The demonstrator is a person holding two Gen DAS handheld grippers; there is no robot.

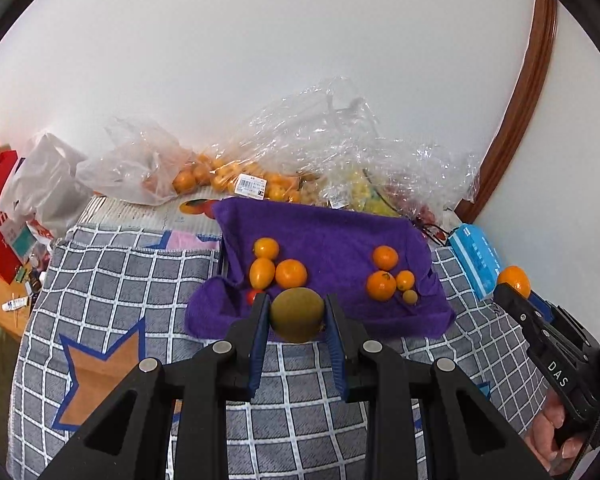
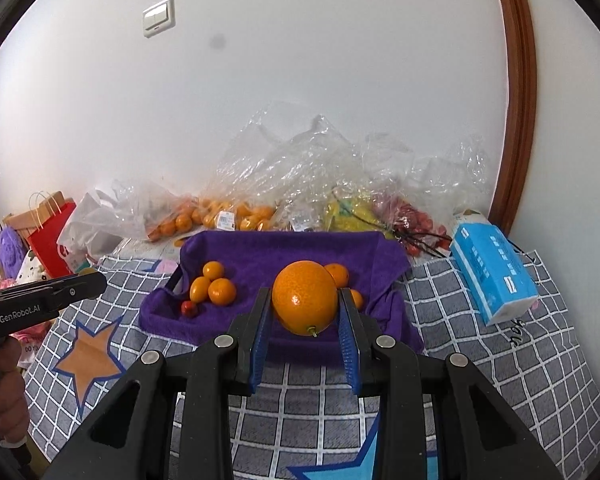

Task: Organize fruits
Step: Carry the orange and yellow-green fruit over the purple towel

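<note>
Meanwhile, the left gripper [image 1: 296,312] pinches a green-brown fruit [image 1: 297,314] in its jaws and the right gripper [image 2: 305,312] an orange [image 2: 304,297], both above the purple towel's [image 1: 332,232] near edge; sorting them into the piles ahead likely follows.

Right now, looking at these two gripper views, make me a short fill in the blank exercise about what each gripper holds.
1. The left gripper is shut on a ____ fruit.
2. The right gripper is shut on an ____ fruit.
3. Loose fruits lie on a ____ towel.

Missing words: green; orange; purple
</note>
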